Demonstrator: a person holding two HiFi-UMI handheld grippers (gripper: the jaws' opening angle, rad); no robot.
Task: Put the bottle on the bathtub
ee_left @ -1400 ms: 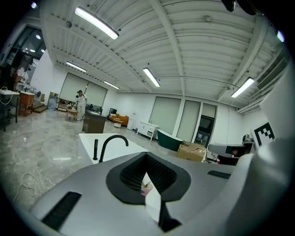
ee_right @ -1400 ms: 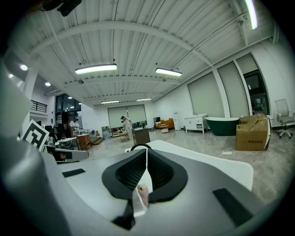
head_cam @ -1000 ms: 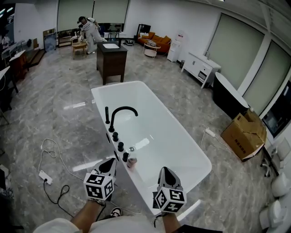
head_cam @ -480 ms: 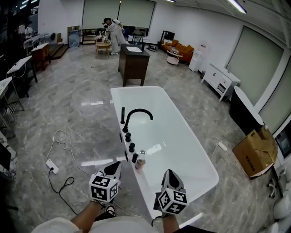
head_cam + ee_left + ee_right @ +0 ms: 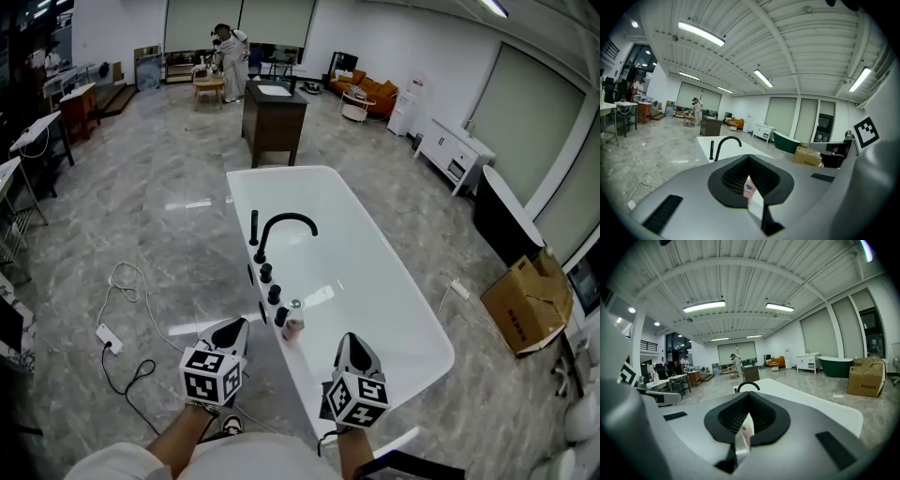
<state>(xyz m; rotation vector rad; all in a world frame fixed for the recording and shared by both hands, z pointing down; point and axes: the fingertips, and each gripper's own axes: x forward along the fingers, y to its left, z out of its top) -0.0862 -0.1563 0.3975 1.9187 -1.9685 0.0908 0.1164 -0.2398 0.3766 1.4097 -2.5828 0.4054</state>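
A small clear bottle [image 5: 293, 321] with a pink label and silver cap stands upright on the near left rim of the white bathtub [image 5: 238, 202], just past a row of black knobs [image 5: 270, 284] and a black arched faucet [image 5: 282, 226]. My left gripper [image 5: 234, 329] hovers left of the bottle and apart from it, jaws together and holding nothing. My right gripper [image 5: 345, 343] hangs over the tub's near end, to the bottle's right, also shut and holding nothing. Through each gripper's slit the bottle [image 5: 749, 190] [image 5: 747, 434] shows ahead.
A power strip with a cable [image 5: 107, 339] lies on the marble floor at left. A dark wood cabinet [image 5: 273, 118] stands beyond the tub, a person [image 5: 228, 58] farther back. A cardboard box [image 5: 526, 300] and a dark tub [image 5: 502, 221] sit at right.
The head view has shifted, so the tub sits more to the right in frame. The bottle stays on the rim. Both grippers hold low, a little farther from the bottle.
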